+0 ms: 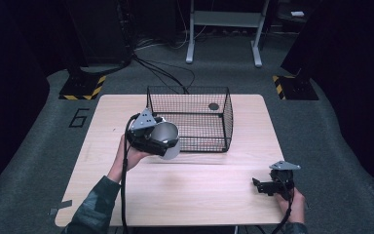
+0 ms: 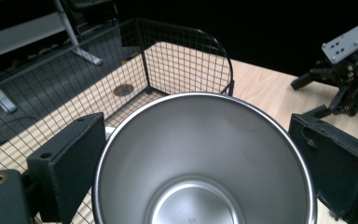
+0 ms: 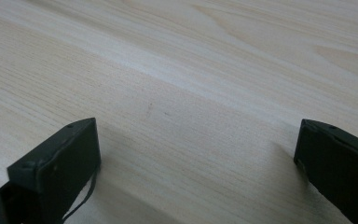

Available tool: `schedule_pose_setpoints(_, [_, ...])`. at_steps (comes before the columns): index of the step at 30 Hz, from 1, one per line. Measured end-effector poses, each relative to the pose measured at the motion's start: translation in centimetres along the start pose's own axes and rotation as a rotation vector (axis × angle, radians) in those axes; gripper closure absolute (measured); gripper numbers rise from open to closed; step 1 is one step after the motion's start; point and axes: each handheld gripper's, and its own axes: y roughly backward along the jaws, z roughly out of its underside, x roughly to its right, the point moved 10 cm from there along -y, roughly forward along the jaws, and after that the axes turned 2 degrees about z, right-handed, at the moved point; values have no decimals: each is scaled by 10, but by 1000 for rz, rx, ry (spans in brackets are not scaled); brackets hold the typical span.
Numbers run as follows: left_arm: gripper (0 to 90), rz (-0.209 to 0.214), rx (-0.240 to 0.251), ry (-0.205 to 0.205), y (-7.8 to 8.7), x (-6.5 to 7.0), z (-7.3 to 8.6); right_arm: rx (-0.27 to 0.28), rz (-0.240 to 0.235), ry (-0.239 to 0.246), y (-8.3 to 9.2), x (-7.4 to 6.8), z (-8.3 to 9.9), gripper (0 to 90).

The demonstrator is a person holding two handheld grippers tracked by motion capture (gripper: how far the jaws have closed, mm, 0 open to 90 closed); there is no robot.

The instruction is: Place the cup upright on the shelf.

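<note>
While the left gripper [image 1: 161, 141] is clamping a steel cup [image 1: 167, 139] between its two black jaws, it is holding that cup in the air just in front of the wire basket [image 1: 226, 122], at the basket's near left corner. Judging from this, the cup is being carried toward the basket for setting down inside, and the grip across the outer wall is leaving the mouth free.

Item, cup: plain brushed metal, round, widening from a flat base to a thin bright rim [image 2: 205, 94]. The left gripper view is looking straight down into it; the inside is showing empty and clean, with a faint smudge on the far wall. It is tilting with its mouth toward the person rather than standing upright.

Item, basket: black mesh, open-topped, standing on the far middle of the wooden table [image 1: 195, 195]. A small dark round thing [image 1: 214, 106] is lying inside near the back; what it is cannot be told.

Item, right gripper [image 1: 263, 186]: resting low at the table's near right corner, well apart from the cup, jaws spread wide and holding nothing. Its own view is showing bare wood grain [image 3: 191, 102] between the jaws. It is probably waiting out of the way while the left hand [image 1: 134, 157] is doing the carrying.
</note>
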Motion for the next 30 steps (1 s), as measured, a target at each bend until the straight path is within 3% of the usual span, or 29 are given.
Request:
schedule_pose_setpoints(12, [65,-33,16,-11,-6,-19,-24,0,0,0,0,0,0,0])
schedule_pose_setpoints(30, [65,-74,10,12,-25,-42,-31,0,0,0,0,0,0,0])
